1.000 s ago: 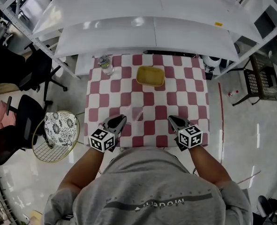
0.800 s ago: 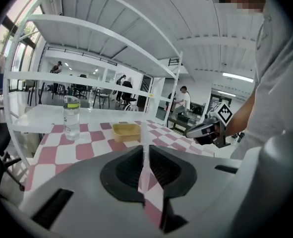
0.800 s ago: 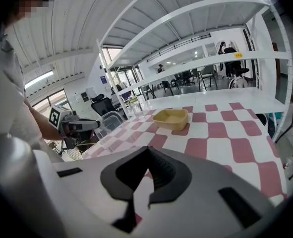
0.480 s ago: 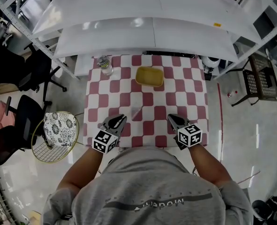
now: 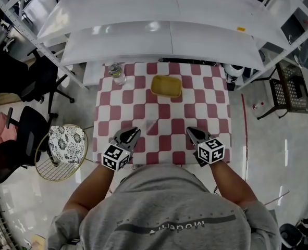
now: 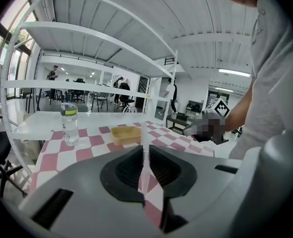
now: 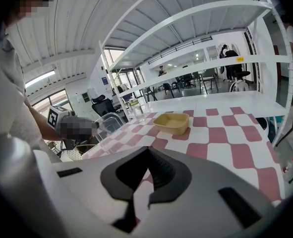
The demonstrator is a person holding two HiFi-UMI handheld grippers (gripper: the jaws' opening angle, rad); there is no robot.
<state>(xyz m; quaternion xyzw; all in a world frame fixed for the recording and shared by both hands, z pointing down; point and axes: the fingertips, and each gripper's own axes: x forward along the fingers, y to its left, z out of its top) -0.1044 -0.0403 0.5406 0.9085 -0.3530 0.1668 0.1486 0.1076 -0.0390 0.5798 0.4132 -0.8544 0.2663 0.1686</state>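
Fabric of the person's grey top [image 5: 164, 212] fills the bottom of the head view, and both forearms reach out from it toward the near edge of the checked surface [image 5: 164, 111]. The left hand-held gripper [image 5: 134, 133] hangs above the near part of this surface on the left. The right hand-held gripper [image 5: 191, 132] hangs on the right, well apart from the other. In each gripper view the two jaws stand pressed together, with only a thin slit between them and nothing in it, so both are empty.

Just ahead, between the two and a little nearer to the left one, a clear container [image 5: 151, 125] stands on the surface. It is faint, and I cannot tell its exact shape. Farther on, near the far edge, lies a shallow yellow tray [image 5: 167, 85], which looks empty. A water bottle [image 5: 117, 72] stands at the far left corner. Behind the surface rises a white shelf rack [image 5: 169, 35].

I judge this to be a ready pose. To do it well, both hand-held grippers should be held level and quiet, away from the container. The jaws would have to part before anything fits between them. A see-through wall is easy to misjudge, so any approach should be slow.
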